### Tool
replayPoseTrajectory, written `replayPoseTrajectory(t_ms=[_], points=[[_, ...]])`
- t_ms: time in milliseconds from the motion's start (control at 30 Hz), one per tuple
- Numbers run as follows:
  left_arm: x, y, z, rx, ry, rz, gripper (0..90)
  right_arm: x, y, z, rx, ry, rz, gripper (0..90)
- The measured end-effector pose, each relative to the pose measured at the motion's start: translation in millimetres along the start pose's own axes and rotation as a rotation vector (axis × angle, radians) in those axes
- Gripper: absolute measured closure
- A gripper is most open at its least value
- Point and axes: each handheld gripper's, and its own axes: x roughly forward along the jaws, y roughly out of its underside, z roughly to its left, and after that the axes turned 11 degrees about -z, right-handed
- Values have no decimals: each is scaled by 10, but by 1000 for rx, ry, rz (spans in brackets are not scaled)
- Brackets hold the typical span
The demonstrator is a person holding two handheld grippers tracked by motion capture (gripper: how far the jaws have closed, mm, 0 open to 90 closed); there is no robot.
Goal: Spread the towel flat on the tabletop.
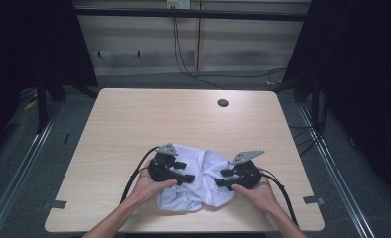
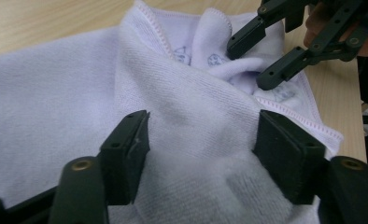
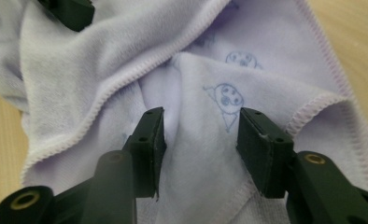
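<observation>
Right under the left gripper (image 2: 198,154), whose jaws stand wide apart with nothing pinched, a raised hump of the white towel (image 2: 79,93) bulges up between the pads without being pressed. The right gripper (image 3: 201,149) is likewise parted, its pads straddling a soft upright fold printed with small blue faces; the cloth sits between them but looks loose, not squeezed. Both grippers face each other across the crumpled towel (image 1: 193,181), which lies on the wooden table (image 1: 183,119) near the person's edge, directly between the two hands. Just beyond the right gripper's pads runs a stitched hem (image 3: 126,84), curling across the pile; past the left gripper's jaws another hemmed edge leads toward the right gripper (image 2: 285,51) farther off. The towel looks light, limp and fluffy terry: it should sag, bunch and slide over itself rather than hold shape, though it is not fragile. The stitched hem or a corner seems the best hold, since thick folds may slip or drag extra layers along.
</observation>
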Motion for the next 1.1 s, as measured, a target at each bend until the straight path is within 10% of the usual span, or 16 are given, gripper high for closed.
replayPoseTrajectory(t_ms=[133, 267, 500, 733, 1100], points=[[-34, 20, 49, 32, -22, 10, 755, -11, -3, -7, 42, 28, 19, 838], [-144, -25, 81, 7, -5, -51, 771, -70, -39, -21, 70, 52, 5, 855], [-679, -242, 93, -31, -11, -301, 771, -616, -323, -203, 151, 102, -202, 865], [-856, -469, 6, 7, -41, -380, 766, -751, -591, -165, 146, 124, -282, 867], [-1119, -1348, 245, 70, -184, -506, 768, -899, -1684, -413, 117, 234, -420, 867]])
